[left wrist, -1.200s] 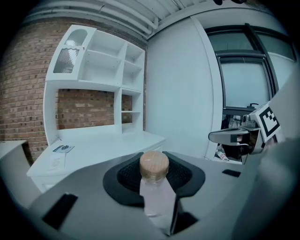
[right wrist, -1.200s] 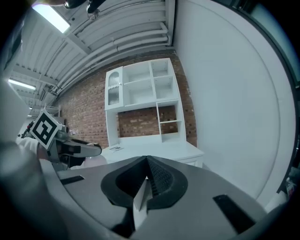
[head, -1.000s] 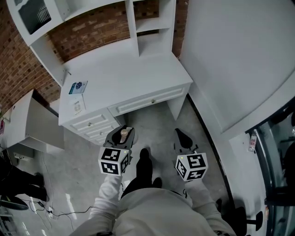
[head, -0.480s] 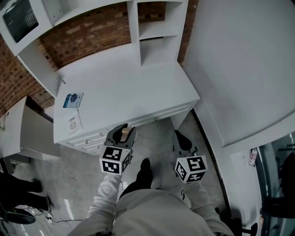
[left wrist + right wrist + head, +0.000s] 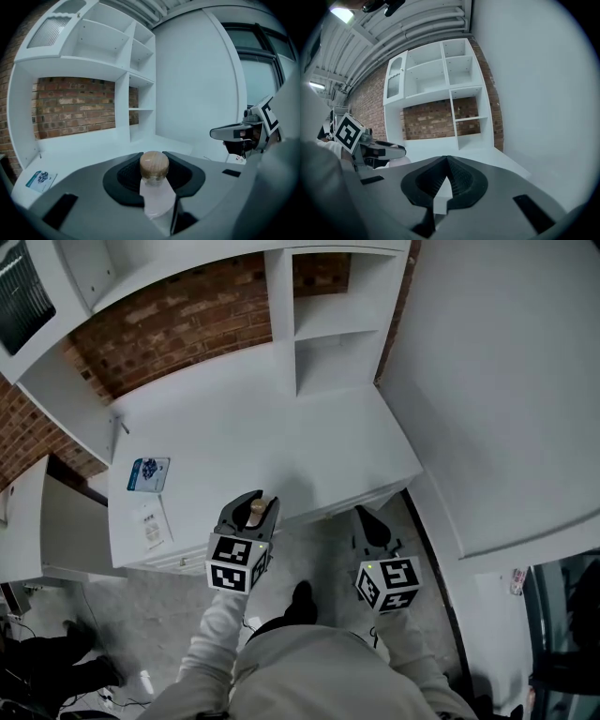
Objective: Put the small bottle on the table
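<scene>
The small bottle [image 5: 255, 511] is clear with a round wooden stopper, and it stands upright between the jaws of my left gripper [image 5: 251, 506], which is shut on it. In the left gripper view the bottle [image 5: 155, 190] fills the gap between the pads, its stopper at the jaw tips. The left gripper's tips reach just over the front edge of the white table [image 5: 281, 432]. My right gripper [image 5: 368, 519] is shut with nothing in it, its tips meeting in the right gripper view [image 5: 447, 160], just short of the table's front right corner.
A blue-and-white booklet [image 5: 148, 473] and a paper sheet [image 5: 150, 524] lie on the table's left part. White shelves [image 5: 337, 334] stand at the back before a brick wall [image 5: 178, 320]. A white wall [image 5: 506, 381] rises on the right. A lower white unit [image 5: 56, 521] stands at left.
The table has come closer in the head view: both grippers moved forward from over the floor to its front edge. The bottle stays held in the left gripper.
</scene>
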The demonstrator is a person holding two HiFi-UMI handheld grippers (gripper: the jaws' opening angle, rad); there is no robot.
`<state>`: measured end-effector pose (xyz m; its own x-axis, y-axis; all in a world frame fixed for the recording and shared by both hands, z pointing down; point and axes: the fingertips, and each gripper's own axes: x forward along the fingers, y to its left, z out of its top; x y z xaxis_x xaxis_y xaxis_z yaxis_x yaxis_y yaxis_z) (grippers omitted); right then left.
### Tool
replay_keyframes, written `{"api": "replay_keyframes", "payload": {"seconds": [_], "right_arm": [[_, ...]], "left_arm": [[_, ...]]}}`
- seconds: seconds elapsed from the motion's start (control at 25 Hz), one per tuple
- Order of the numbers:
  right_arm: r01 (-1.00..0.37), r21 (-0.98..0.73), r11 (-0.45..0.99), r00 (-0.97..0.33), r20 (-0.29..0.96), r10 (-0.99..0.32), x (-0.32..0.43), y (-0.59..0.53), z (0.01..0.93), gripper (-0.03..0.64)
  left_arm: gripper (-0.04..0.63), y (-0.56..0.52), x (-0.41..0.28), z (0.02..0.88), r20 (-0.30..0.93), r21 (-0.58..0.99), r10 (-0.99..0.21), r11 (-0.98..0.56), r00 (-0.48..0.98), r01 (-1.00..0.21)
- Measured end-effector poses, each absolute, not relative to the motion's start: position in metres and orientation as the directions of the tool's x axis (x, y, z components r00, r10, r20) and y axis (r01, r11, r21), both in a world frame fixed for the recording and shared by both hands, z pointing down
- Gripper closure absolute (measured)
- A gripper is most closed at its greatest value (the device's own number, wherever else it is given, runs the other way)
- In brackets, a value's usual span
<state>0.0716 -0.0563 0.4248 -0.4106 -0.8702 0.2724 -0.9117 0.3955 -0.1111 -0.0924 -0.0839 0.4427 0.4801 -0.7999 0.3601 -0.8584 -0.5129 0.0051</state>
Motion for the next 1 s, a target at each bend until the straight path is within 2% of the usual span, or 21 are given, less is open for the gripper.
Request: {"api": "replay_keyframes", "payload": {"seconds": [1.0], "right_arm": [[-0.916, -0.102, 0.389, -0.401, 0.292, -0.868, 0.051, -0.16, 0.431, 0.589]], "left_arm": [[0.46, -0.189, -0.106, 0.485, 0.407, 0.034, -0.776, -0.514, 0.482, -0.857]]}}
